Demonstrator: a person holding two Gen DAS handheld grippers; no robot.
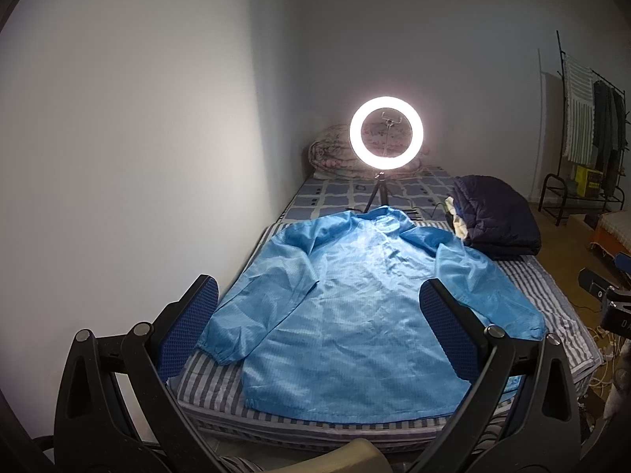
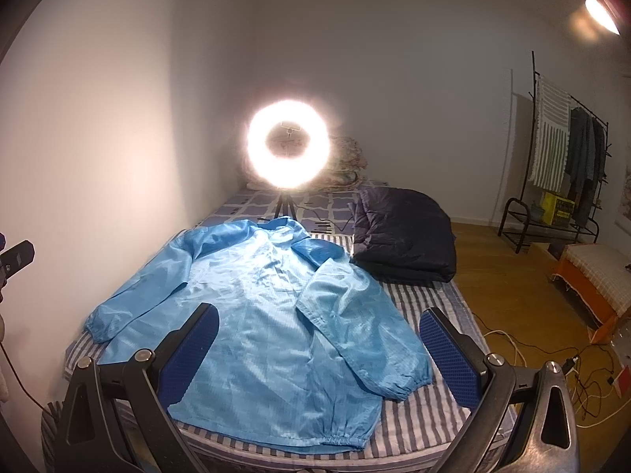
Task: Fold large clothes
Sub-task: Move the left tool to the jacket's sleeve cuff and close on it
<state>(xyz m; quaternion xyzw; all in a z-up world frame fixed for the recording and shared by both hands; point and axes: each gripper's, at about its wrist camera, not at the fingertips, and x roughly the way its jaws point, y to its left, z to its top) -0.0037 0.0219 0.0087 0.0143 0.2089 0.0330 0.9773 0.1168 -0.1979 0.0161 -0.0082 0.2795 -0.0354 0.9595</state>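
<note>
A large light-blue long-sleeved jacket [image 1: 347,307] lies spread flat on the striped bed [image 1: 552,299], collar toward the far end, hem toward me, both sleeves angled down along its sides. It also shows in the right wrist view [image 2: 256,315]. My left gripper [image 1: 319,315] is open and empty, held above the near edge of the bed over the jacket's lower part. My right gripper [image 2: 319,323] is open and empty too, above the jacket's lower right part, near the right sleeve [image 2: 355,315]. Neither touches the cloth.
A lit ring light [image 1: 386,137] on a small tripod stands on the bed behind the collar. A folded dark quilted garment [image 1: 497,216] lies at the bed's far right. A wall runs along the left. A clothes rack [image 2: 564,165], orange stool [image 2: 595,276] and floor cables [image 2: 552,370] are at right.
</note>
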